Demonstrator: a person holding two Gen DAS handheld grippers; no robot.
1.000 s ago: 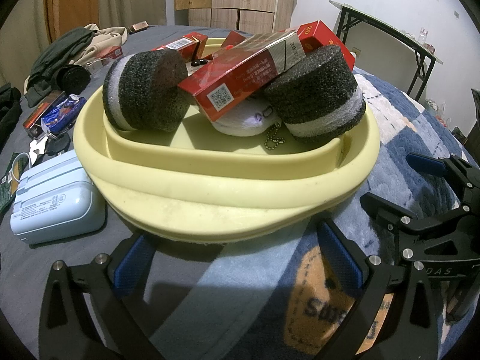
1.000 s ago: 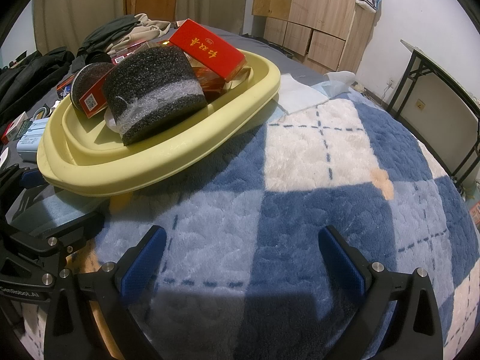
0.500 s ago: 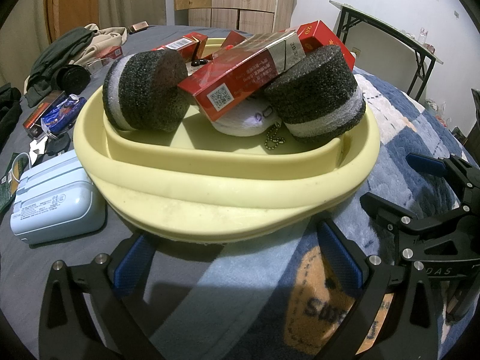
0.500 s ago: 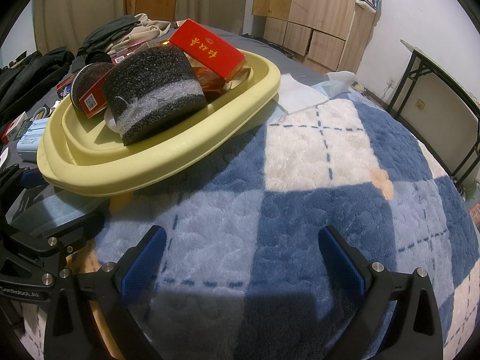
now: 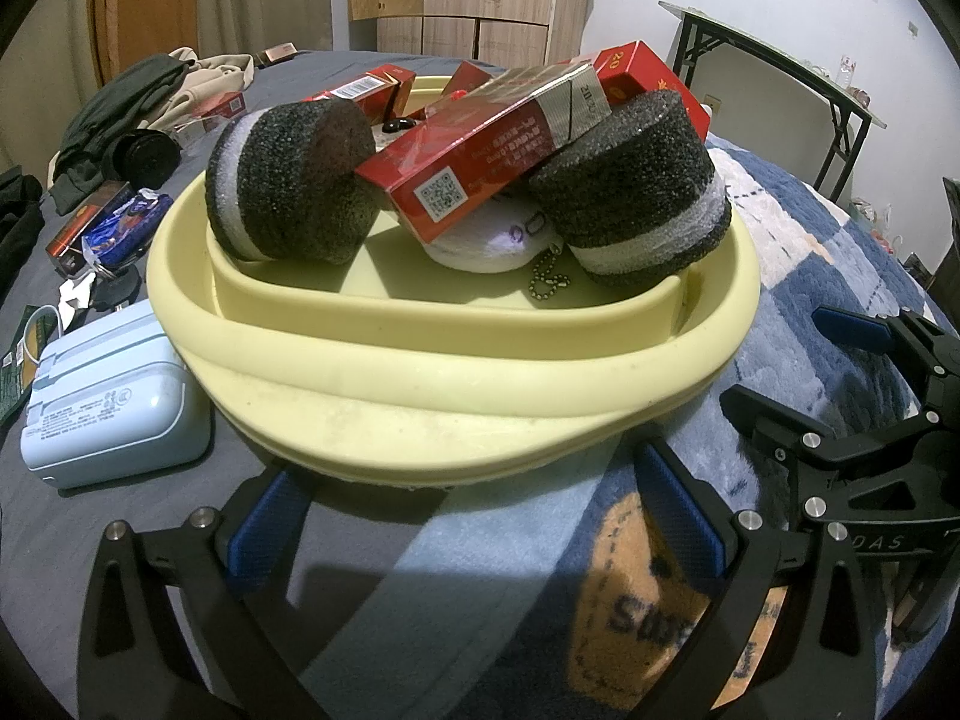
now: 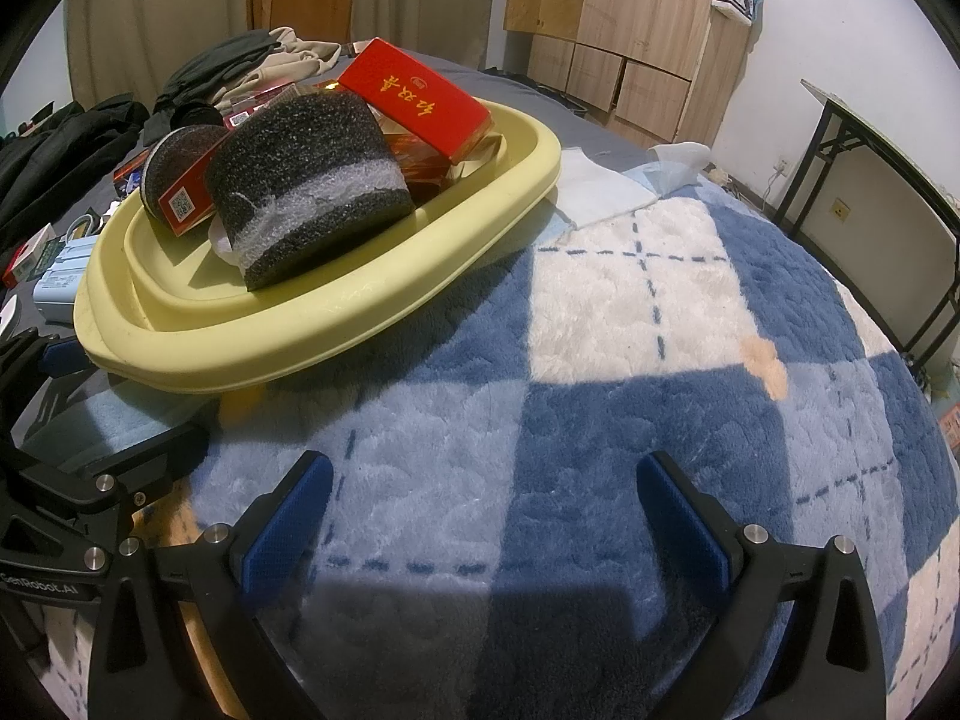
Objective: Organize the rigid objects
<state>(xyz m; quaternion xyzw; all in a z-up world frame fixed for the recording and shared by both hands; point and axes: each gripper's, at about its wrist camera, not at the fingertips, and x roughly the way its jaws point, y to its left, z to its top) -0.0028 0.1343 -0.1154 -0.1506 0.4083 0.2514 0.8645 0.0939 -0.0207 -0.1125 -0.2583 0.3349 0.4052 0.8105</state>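
Yellow plastic oval tray is heaped; both the left hand-held gripper and right hand-held gripper gape wide, empty. Next, take the loose top red cardboard carton squarely.

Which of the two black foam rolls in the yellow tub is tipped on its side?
The left foam roll, its round face turned toward the camera; the right foam roll sits flatter under the red box.

two foam cylinders, one basin
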